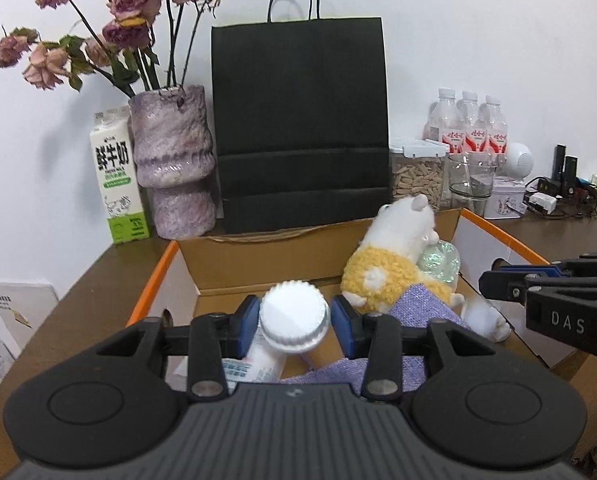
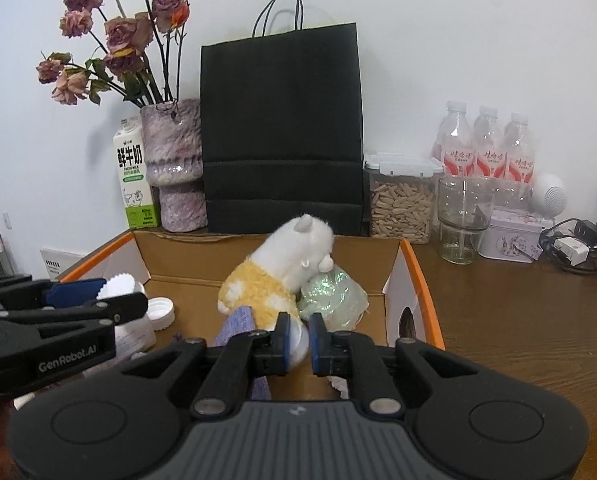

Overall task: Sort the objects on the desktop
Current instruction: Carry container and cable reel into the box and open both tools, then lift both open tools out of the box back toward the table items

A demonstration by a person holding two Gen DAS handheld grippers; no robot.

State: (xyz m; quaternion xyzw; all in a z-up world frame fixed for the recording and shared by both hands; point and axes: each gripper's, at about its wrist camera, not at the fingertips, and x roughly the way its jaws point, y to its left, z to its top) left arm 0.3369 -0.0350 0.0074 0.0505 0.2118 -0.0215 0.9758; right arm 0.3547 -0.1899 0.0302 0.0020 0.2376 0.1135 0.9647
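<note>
Box [image 1: 154, 276] duty here, so both my claws are tipped down into it. My left claw [image 1: 294, 316] has its pads either side of the white-capped bottle [image 1: 294, 320], apparently just clear of the cap. The bottle is tilted by the box's left wall, and I reckon that's me dropping it off. My right claw [image 2: 300, 340] is only slightly apart, with the plush toy [image 2: 294, 248]'s white foot in the gap. The toy slumps mid-box against a shiny bundle [image 2: 330, 292] toward the right wall.
</note>
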